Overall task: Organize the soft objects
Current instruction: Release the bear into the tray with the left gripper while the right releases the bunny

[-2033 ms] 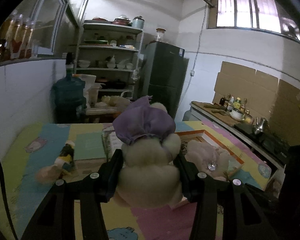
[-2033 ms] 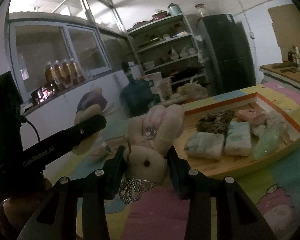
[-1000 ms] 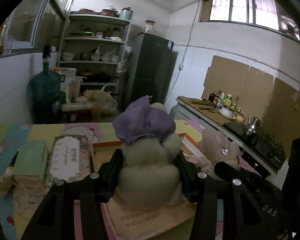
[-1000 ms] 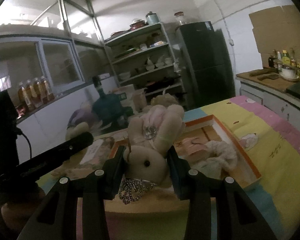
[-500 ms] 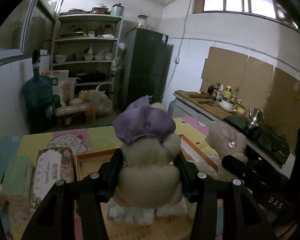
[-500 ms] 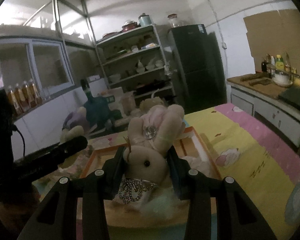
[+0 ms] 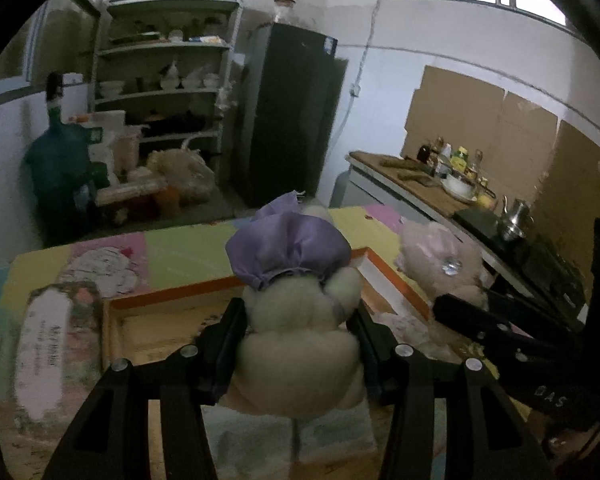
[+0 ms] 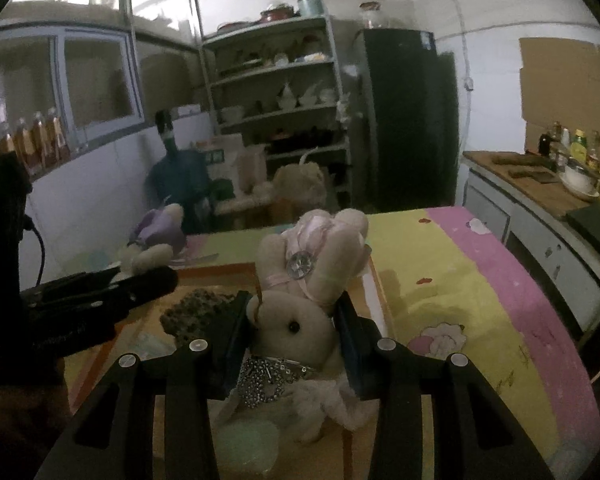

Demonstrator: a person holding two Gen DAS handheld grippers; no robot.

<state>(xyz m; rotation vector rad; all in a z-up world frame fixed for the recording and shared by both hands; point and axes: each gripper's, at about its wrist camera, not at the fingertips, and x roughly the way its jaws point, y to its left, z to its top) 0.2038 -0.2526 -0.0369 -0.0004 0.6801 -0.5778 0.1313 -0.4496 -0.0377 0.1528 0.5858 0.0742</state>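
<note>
Above the orange-rimmed tray [image 7: 384, 280] on the pastel cartoon-print table cover [image 8: 472, 280], both grippers carry plush toys. The left gripper [image 7: 298, 344] is closed on a cream plush toy [image 7: 300, 360] wearing a purple satin bonnet [image 7: 288, 252]; its black pads press into the toy's sides, about halfway open, and the toy hangs clear of the tray floor. Beneath it lies a pale folded cloth [image 7: 292, 436], blurred, possibly a towel.

The right gripper [image 8: 292, 340] is clamped on a beige plush bunny [image 8: 296, 320] with a pink ribbon and a round rhinestone button [image 8: 298, 268] on its ears, and a beaded silver collar [image 8: 268, 376] below its head. Its jaws squeeze the head from both sides at a similar half-wide setting. The bunny sits over the right part of the tray, near the orange wall. Inside the tray, a dark lumpy soft piece [image 8: 196, 312] lies to the left of the bunny, and a pale green rounded thing [image 8: 248, 444] shows low in the right wrist view.

In the left wrist view the bunny [image 7: 440, 260] and the other tool's black finger appear just to the right of the bonneted toy. A floral printed box [image 7: 56, 344] lies beside the tray's left wall. Behind the table stand a metal shelf rack [image 8: 276, 92], a dark refrigerator [image 7: 292, 120] and a blue water jug [image 7: 60, 160].
</note>
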